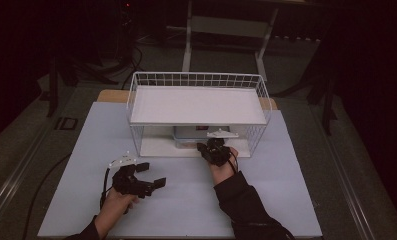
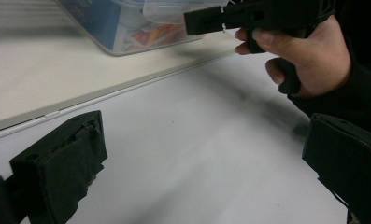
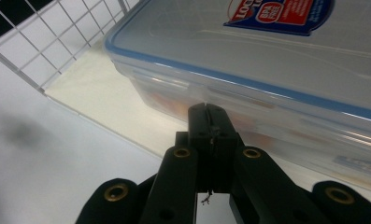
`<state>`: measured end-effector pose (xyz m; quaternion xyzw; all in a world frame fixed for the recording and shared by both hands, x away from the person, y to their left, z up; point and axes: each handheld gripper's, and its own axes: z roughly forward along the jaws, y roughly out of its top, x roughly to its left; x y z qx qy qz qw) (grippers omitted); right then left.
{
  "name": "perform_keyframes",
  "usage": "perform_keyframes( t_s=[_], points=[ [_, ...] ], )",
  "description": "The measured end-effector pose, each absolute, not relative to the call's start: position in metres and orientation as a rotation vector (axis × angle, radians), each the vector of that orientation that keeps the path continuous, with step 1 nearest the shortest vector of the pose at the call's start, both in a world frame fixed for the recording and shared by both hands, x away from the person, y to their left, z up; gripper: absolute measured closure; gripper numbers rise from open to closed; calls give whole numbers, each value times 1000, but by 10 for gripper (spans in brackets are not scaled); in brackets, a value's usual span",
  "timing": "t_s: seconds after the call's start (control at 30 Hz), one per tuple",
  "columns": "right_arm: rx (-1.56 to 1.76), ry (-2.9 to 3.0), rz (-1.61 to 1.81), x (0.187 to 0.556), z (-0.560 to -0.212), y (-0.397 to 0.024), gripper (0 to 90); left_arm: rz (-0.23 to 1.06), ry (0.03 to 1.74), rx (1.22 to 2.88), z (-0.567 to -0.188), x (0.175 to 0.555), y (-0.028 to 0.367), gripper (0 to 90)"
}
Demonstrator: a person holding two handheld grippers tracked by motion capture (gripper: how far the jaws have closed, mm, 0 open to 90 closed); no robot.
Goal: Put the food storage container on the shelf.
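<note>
A clear plastic food container (image 3: 267,70) lies on the lower shelf of a white wire rack (image 1: 198,80), which stands on the pale worktop (image 1: 186,200). The container is a flat, rectangular box with see-through walls and a transparent lid edged by a blue sealing strip; a red-and-blue printed label sits on the lid, and orange-red contents show dimly through the side wall. In the high view it appears as a grey block (image 1: 196,132) under the rack's solid upper shelf, towards the middle of the lower level.

The right claw (image 3: 210,112) is clenched — its two black jaws pressed flat together with nothing between them — and its tip lies against, or just short of, the container's lid flap on the near side; actual contact cannot be judged. The hand (image 1: 225,167) carrying it reaches in at the rack's open front.

The left claw (image 1: 153,175) rests low over the worktop, well apart from the rack, jaws spread wide and holding nothing.
</note>
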<state>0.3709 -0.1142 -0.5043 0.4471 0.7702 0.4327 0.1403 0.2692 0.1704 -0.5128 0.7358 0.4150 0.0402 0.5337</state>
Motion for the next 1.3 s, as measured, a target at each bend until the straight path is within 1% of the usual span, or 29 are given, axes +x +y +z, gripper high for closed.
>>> perform_keyframes(
  t_s=[0.17,0.37,0.5,0.6,0.7,0.8,0.9,0.97,1.2,1.3],
  points=[
    [1317,2220,1271,371,-506,-114,898,97,986,1754,-512,269,170,0],
    [1285,2214,1301,359,-500,-116,887,105,980,1755,-511,268,169,0],
    [1261,2210,1314,349,-497,-121,854,118,966,1761,-509,267,169,0],
    [1235,2214,1311,343,-497,-124,814,126,958,1769,-508,266,168,0],
    [1223,2222,1320,338,-496,-127,756,127,956,1772,-508,266,166,0],
    [1193,2226,1320,333,-496,-130,676,128,948,1781,-509,265,164,0],
    [1176,2213,1341,327,-494,-133,553,129,942,1790,-509,264,162,0],
    [1193,2200,1357,323,-493,-137,508,140,937,1797,-509,263,162,0],
    [1190,2179,1464,312,-489,-148,277,143,928,1793,-507,262,161,0],
    [1176,2170,1497,309,-488,-154,235,141,928,1790,-507,262,162,0]
  ],
)
